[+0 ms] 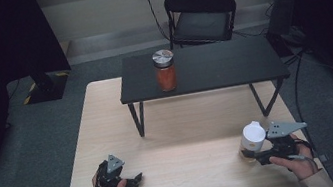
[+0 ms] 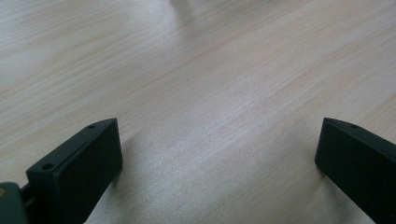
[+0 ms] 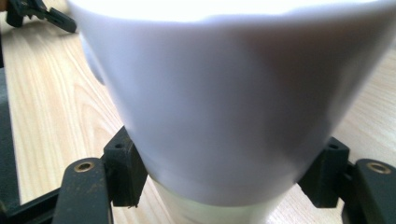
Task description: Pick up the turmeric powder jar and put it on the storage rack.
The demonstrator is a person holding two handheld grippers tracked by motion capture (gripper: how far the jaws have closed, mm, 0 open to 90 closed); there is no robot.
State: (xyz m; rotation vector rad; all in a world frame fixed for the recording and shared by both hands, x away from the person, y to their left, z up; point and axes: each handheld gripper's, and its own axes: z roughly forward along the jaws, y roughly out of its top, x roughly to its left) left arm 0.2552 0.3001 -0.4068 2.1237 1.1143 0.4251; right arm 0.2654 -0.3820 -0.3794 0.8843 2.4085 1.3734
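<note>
Black gripper (image 1: 255, 156), grey triangular plate

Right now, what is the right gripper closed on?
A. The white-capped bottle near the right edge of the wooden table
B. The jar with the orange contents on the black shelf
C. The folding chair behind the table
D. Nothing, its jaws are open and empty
A: in the right gripper view the right gripper has both jaws pressed on the white-capped bottle, which stands on the wooden table.

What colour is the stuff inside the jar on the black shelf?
Orange-red, under a silver lid; the jar shows best in the high view.
</note>
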